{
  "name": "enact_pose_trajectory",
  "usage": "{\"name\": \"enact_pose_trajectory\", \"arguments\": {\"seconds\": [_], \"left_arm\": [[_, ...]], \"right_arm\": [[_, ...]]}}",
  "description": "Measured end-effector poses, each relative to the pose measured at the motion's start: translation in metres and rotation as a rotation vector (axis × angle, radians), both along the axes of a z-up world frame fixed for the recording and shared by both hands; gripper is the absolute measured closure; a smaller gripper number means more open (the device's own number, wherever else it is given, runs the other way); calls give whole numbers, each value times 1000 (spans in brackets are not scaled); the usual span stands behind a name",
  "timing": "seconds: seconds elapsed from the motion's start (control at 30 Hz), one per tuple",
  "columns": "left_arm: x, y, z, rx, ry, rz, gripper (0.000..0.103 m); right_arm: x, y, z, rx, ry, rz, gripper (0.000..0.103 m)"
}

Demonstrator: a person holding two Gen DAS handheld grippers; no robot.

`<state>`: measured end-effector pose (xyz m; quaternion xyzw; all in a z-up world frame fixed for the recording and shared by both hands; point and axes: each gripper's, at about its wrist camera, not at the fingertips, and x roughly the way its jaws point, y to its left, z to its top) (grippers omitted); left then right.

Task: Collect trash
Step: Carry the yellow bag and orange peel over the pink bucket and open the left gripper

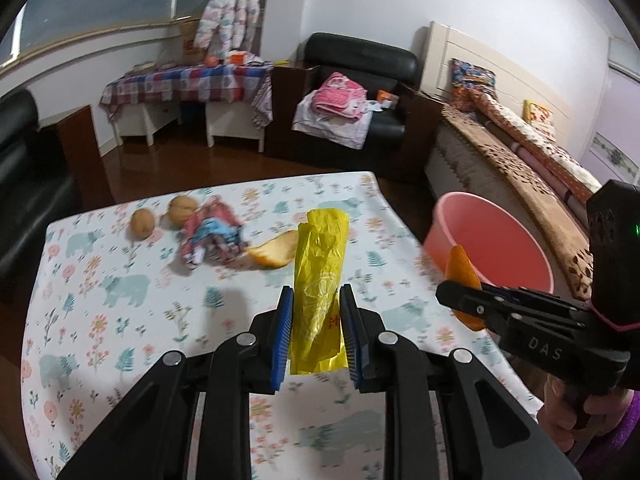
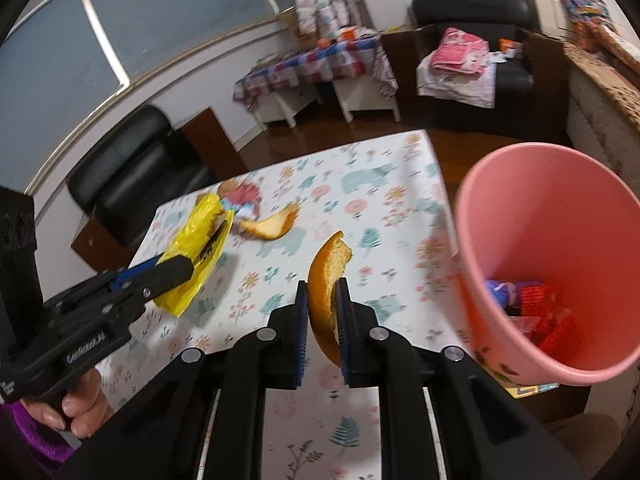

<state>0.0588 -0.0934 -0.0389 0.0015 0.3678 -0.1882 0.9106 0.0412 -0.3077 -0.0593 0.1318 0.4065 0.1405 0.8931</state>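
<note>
Because the pink bin [image 2: 560,264] stands just off the right edge of the tabletop [image 1: 120,320], we carry both catches toward that side. Our left gripper [image 1: 316,320] has its jaws pinching a yellow plastic bag [image 1: 320,272], lifted above the cloth so it hangs free. Our right gripper [image 2: 322,320] pinches an orange peel [image 2: 326,276] on edge, just left of the bin's rim, probably for dropping in. On the far tabletop we count one more peel [image 1: 272,254], one crumpled wrapper [image 1: 212,236] and two walnuts [image 1: 143,223]. The bin already holds some reddish wrappers.
</note>
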Motion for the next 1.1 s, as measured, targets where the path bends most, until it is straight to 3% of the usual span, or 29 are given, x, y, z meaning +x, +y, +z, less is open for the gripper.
{"name": "enact_pose_trajectory", "arguments": {"seconds": [0.7,1.1], "left_arm": [[-8,-100,27,14,-59,-216,81],[0,-148,22,-3,-46,-307,80]], "right_arm": [[-18,-80,10,-9,-66,-249,89],[-24,-114,5,11,-79,-334,89]]}}
